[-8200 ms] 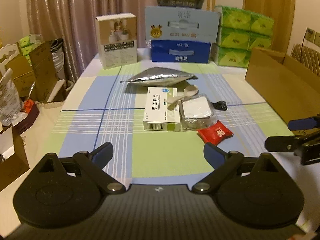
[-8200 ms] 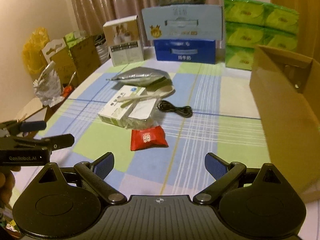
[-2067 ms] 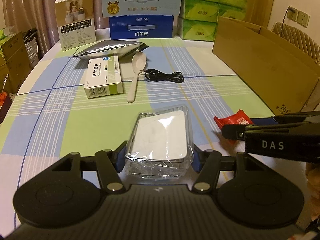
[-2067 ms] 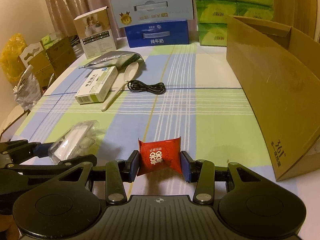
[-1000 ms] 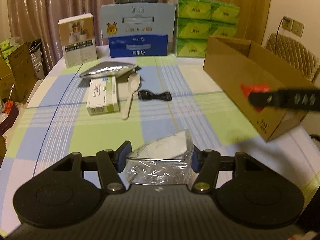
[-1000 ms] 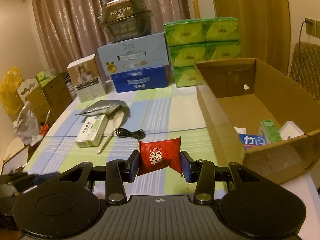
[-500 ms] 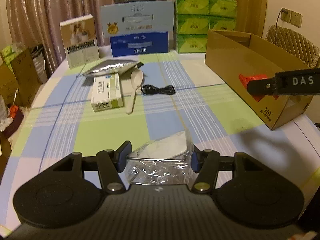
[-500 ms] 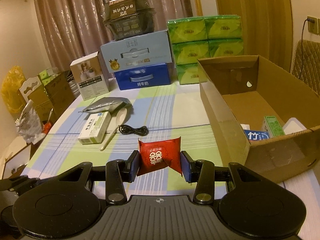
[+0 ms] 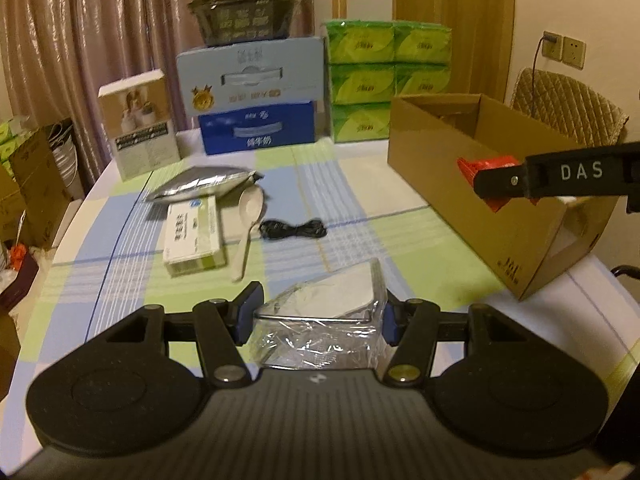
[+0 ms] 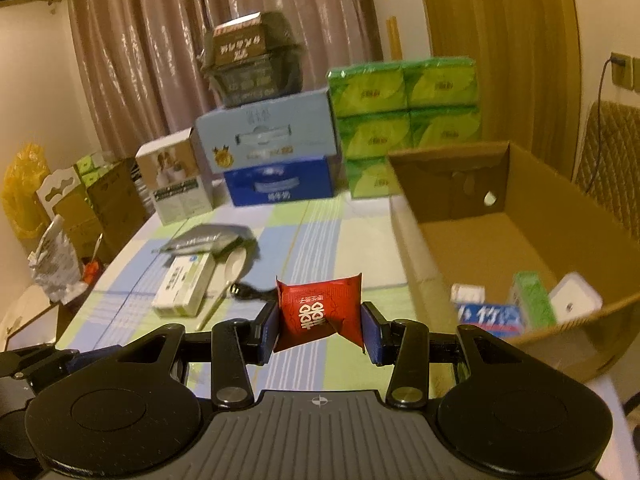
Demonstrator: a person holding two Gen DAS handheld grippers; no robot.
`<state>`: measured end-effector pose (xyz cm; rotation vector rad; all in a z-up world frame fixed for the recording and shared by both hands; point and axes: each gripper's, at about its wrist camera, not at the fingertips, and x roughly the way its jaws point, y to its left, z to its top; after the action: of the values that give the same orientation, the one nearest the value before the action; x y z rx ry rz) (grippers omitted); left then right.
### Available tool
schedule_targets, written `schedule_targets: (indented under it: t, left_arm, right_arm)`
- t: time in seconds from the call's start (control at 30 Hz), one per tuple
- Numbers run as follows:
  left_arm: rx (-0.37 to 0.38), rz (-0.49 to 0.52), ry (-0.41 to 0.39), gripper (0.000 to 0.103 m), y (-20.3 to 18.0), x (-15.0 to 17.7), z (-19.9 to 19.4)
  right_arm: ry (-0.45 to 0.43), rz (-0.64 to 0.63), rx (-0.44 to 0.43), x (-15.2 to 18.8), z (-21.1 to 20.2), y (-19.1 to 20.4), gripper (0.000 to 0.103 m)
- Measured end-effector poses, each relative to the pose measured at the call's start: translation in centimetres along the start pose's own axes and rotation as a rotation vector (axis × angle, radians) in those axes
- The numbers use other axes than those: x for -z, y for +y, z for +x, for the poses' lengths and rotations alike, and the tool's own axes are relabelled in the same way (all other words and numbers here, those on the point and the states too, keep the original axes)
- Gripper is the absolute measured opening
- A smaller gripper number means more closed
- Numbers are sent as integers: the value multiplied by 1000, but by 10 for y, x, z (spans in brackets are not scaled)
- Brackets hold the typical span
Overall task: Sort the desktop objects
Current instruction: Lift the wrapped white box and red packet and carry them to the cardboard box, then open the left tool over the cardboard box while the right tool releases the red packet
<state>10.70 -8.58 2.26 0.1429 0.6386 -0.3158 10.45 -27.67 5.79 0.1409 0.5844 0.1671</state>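
My left gripper [image 9: 319, 316] is shut on a clear plastic-wrapped white box [image 9: 326, 314], held above the checked tablecloth. My right gripper [image 10: 321, 324] is shut on a red candy packet [image 10: 320, 312], held in the air left of the open cardboard box [image 10: 472, 248]. In the left wrist view the right gripper [image 9: 486, 180] with the red packet [image 9: 486, 164] hangs over the cardboard box [image 9: 452, 168]. On the table lie a green-white medicine box [image 9: 194, 236], a white spoon [image 9: 248, 220], a black cable [image 9: 292, 229] and a silver pouch [image 9: 200, 182].
The cardboard box holds several small packages [image 10: 528, 304]. Milk cartons [image 9: 256, 120], green tissue packs [image 9: 384, 80] and a small printed box [image 9: 140, 124] line the table's far edge. A chair [image 9: 568, 108] stands right of the table.
My right gripper has carried the red packet further right, over the cardboard box's near end. My left gripper keeps hold of the wrapped box and has risen slightly.
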Motion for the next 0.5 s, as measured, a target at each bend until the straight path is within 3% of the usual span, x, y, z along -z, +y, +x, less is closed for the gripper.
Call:
schedule_targets:
  t: [0.23,0.5]
  left_arm:
    - [50,25,-48,53,-28,-38,4]
    - [166,69,-98,53,-85,-88,19]
  right_arm:
    - [-66,2,66,-37,-18,-39,41]
    - [-83,38,178,-61,-34,-111,41]
